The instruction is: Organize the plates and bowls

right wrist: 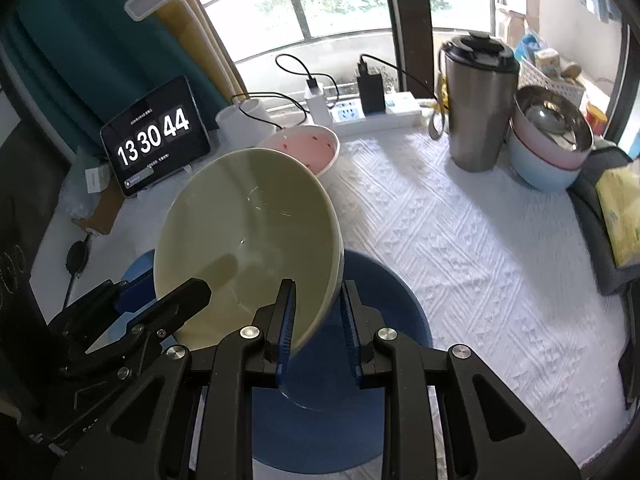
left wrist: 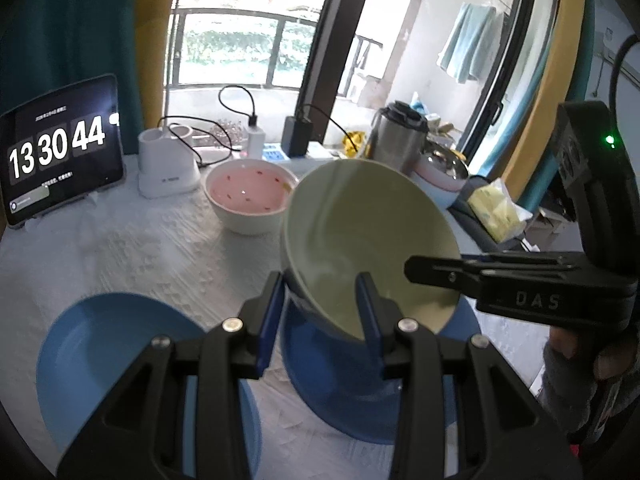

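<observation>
Pale green and tilted, the bowl [left wrist: 372, 240] is carried by its rim between two grippers, one on each side. The left gripper [left wrist: 320, 312] is clamped on the near-left rim, one finger inside and one outside; the right gripper [right wrist: 318, 328] is clamped likewise on the opposite rim (its black finger also shows reaching in from the right in the left view). Two grips are probably used to steady a wide, smooth bowl. It is held just above a blue plate [right wrist: 384, 280], and whether its base already touches cannot be told from these views. A second blue plate [left wrist: 112, 340] lies beside it on the white cloth [right wrist: 460, 240], and a pink bowl [left wrist: 250, 196] stands behind, apart. The tilt seems a by-product of the uneven hold, so levelling is judged necessary before lowering onto the plate.
</observation>
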A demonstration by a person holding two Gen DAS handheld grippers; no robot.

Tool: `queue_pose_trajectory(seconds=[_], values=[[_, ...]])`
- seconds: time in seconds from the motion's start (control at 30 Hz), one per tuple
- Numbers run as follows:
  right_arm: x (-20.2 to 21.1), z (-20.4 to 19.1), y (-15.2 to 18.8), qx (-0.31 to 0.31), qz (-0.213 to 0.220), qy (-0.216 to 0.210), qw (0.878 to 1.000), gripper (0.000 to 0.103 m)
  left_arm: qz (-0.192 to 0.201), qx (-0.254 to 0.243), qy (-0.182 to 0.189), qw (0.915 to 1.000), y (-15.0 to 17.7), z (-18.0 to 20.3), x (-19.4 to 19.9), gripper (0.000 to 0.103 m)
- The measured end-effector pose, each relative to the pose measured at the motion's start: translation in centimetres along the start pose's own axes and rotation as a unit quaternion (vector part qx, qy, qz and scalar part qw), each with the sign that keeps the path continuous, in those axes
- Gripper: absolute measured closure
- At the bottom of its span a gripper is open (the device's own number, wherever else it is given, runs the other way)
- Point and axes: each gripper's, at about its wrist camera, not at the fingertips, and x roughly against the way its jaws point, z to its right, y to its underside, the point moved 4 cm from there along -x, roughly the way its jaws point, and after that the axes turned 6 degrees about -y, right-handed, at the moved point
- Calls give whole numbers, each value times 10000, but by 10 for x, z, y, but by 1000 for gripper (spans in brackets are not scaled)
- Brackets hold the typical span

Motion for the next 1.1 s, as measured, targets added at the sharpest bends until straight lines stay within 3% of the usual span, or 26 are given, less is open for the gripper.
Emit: queue_pose_trajectory(seconds=[0.63,1.1], values=[[-9,28,42,-209,-495,168,9984,78,-511,-404,89,9978,41,26,-17,65],[-15,28,46,-134,-832,296,9960,77,-431,-711,-8,9965,45,28,-12,65]])
